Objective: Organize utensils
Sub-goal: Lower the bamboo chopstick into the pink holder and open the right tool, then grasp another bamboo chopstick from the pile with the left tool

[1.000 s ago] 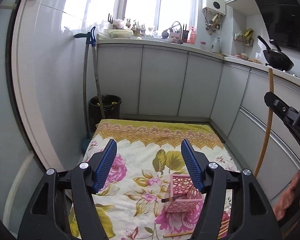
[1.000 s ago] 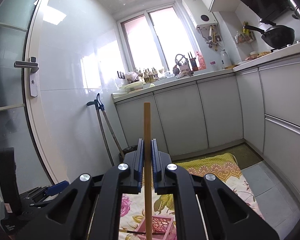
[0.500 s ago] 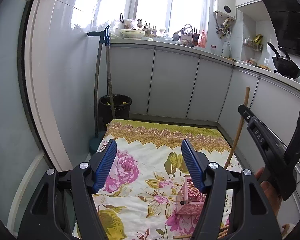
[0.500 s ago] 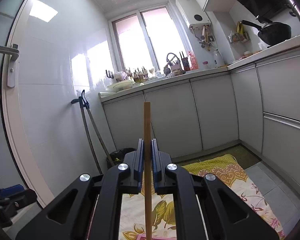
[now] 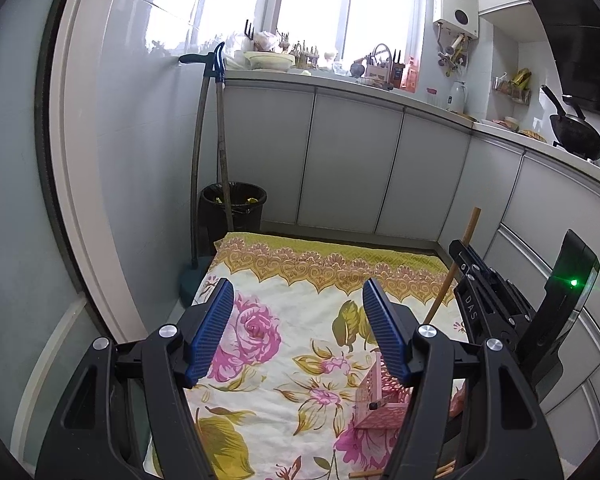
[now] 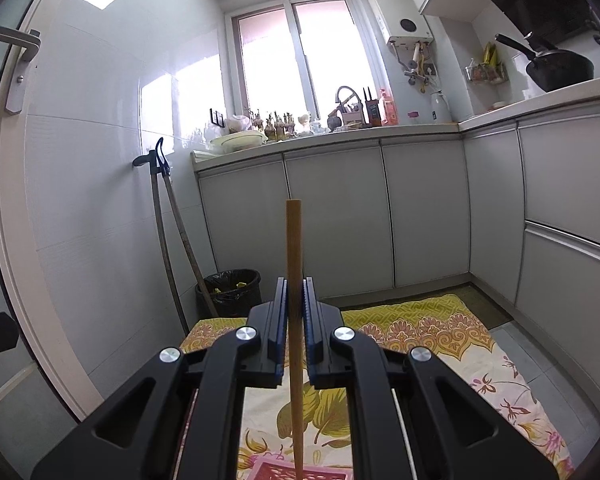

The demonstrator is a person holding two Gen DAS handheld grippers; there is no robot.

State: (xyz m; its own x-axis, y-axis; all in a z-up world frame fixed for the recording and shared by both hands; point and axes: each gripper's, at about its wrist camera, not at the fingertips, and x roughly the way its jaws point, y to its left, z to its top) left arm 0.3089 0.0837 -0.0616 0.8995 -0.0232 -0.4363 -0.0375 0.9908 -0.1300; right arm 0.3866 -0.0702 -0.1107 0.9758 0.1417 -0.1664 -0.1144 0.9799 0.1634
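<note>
My right gripper (image 6: 295, 292) is shut on a wooden chopstick (image 6: 294, 264) that stands upright between its blue pads; its lower end hangs just above a pink lattice basket (image 6: 288, 472). In the left wrist view the right gripper (image 5: 466, 258) holds the chopstick (image 5: 456, 264) tilted over the pink basket (image 5: 380, 400), which lies on the floral cloth (image 5: 284, 344) and holds a dark stick. My left gripper (image 5: 298, 328) is open and empty above the cloth, left of the basket. More wooden chopsticks (image 5: 366, 473) lie at the cloth's near edge.
A black bin (image 5: 233, 210) and two long handles (image 5: 220, 148) stand by the left wall. Grey cabinets (image 5: 352, 160) line the back and right. A wok (image 5: 576, 140) sits on the counter. A door frame (image 5: 76, 200) is on the left.
The right gripper with the chopstick has come lower and closer over the pink basket. The left gripper has tilted slightly, staying open.
</note>
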